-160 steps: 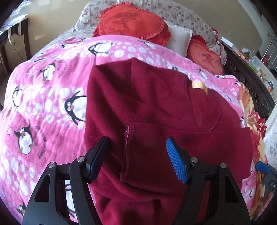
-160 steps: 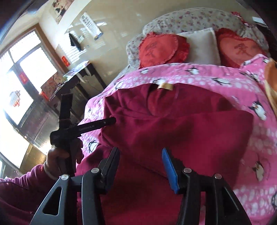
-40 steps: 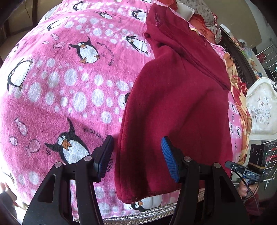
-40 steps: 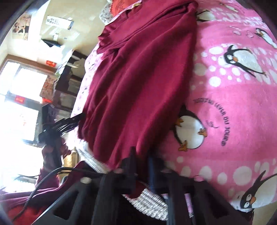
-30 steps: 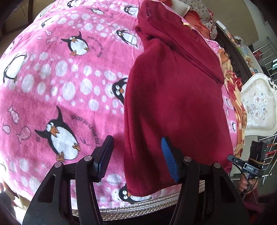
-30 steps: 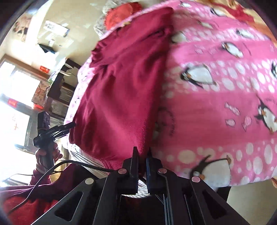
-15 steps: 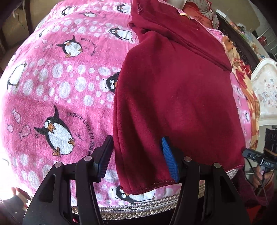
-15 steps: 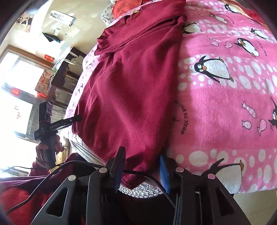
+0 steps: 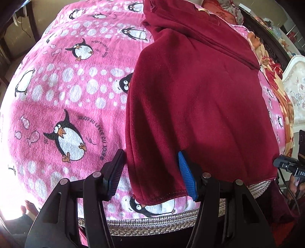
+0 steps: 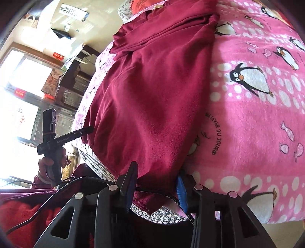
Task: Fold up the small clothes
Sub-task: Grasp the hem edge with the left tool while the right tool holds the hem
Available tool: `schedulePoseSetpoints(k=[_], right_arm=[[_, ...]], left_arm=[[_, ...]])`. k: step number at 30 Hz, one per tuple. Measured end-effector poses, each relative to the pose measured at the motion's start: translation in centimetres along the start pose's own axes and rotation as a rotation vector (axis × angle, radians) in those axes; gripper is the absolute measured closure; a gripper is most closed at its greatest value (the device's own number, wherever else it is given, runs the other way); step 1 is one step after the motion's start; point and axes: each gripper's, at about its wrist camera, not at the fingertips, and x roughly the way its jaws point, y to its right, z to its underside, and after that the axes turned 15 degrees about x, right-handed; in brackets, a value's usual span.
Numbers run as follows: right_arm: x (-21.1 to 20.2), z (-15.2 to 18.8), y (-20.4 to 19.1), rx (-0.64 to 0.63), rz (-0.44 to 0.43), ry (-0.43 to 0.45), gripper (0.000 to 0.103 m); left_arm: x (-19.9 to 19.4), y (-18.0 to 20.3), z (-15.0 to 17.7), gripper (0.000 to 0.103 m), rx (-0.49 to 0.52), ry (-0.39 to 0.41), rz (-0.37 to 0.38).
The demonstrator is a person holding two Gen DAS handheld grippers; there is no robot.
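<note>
The left tongs (image 9: 150, 171) are held wide apart, straddling the near left corner of the maroon garment (image 9: 194, 99) without any grip on it; the hem (image 9: 162, 198) passes between the two pads just above the bed's braided edge (image 9: 152, 219). The right tongs (image 10: 156, 183) are likewise parted, set around the garment's other near corner with cloth lying between the pads, nothing pinched yet. The garment is spread lengthwise on the pink penguin blanket (image 9: 63, 91) — its folded-in sleeves and collar label (image 9: 203, 10) lie toward twelve o'clock, the hem toward six. The step in hand appears to be taking both hem corners for a fold toward the collar. It would be done best if each pair were closed fully onto the hem, all fleece layers caught but none of the blanket below, and both corners lifted together at equal height so the fold line stays square. The fleece looks thick and limp, so a shallow bite could slip free mid-lift.
</note>
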Motion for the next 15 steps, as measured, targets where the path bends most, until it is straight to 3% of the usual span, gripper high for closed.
schedulePoseSetpoints(k=[6, 10, 11, 13, 15], right_arm=[[0.6, -0.3, 0.1, 0.016, -0.025, -0.014, 0.066], [0.6, -0.3, 0.0, 0.001, -0.039, -0.018, 0.07], [0.6, -0.3, -0.2, -0.016, -0.033, -0.015, 0.073], [0.1, -0.3, -0.8, -0.054, -0.03, 0.009, 0.084], [-0.4, -0.5, -1.1, -0.066, -0.051, 0.033, 0.087]], left_arm=[[0.1, -0.5, -0.1, 0.033, -0.02, 0.019, 0.05], [0.2, -0.3, -0.3, 0.033, 0.015, 0.011, 0.056], [0.1, -0.4, -0.4, 0.044, 0.006, 0.018, 0.057], [-0.1, -0.8, -0.6, 0.094, -0.032, 0.027, 0.062], [-0.1, -1.5, -0.7, 0.095, -0.079, 0.033, 0.115]])
